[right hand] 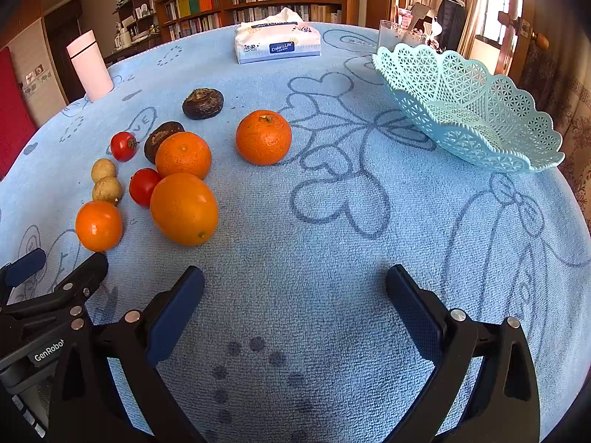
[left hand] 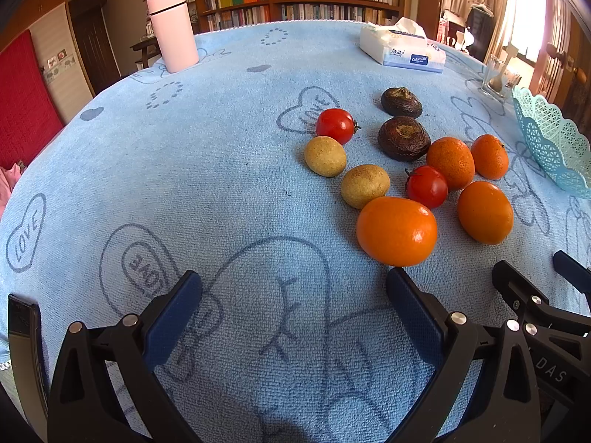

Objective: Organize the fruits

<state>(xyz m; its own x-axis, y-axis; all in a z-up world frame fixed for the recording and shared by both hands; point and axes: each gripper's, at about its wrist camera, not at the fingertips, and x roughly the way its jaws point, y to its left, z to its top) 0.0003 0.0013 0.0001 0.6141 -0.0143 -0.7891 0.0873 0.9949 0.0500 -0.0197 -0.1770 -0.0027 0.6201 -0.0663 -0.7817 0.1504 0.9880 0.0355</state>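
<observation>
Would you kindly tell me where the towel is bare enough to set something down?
Bare towel lies between the lone orange and the basket, and ahead of the right hand-held gripper. Also free between the pink bottle and the fruit. Crowded: the fruit cluster.

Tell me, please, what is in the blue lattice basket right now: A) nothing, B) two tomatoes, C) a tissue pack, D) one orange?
A: the blue lattice basket shows only its bare floor in the right wrist view, while fruit such as the lone orange lies on the towel.
</observation>
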